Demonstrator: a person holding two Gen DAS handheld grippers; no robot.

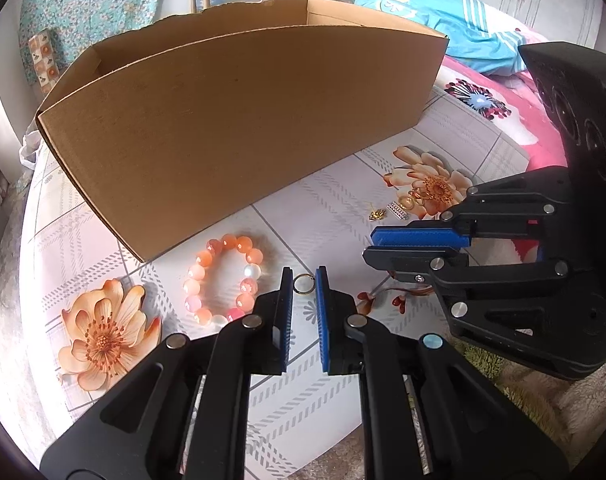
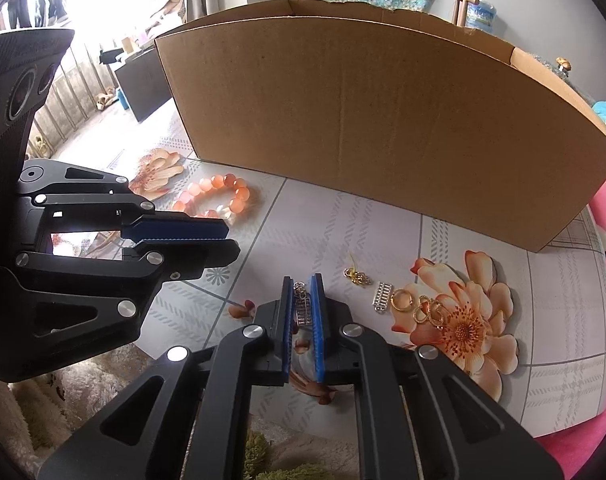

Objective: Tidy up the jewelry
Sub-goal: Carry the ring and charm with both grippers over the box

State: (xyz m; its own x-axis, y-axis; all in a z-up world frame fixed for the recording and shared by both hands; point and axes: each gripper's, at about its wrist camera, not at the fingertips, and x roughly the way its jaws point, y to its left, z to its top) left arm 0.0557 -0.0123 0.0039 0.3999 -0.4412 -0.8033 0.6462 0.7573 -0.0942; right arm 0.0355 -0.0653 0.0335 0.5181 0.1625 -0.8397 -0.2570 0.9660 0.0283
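Left gripper [image 1: 304, 284]: pads apart, either side of a gold ring [image 1: 303, 283] on the mat [image 1: 311, 200].
Right gripper [image 2: 303, 284]: clamped on a silver charm [image 2: 303, 304].
Box [image 1: 239, 120]: open, behind.
Bracelet [image 1: 223, 280]: just left of ring.

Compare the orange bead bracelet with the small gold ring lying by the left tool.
The bead bracelet is a wide loop of chunky orange and pink beads; the gold ring is a small, thin metal hoop. The ring sits at the left tool tips; the bracelet lies beside them. Both lie flat on the floral cloth.
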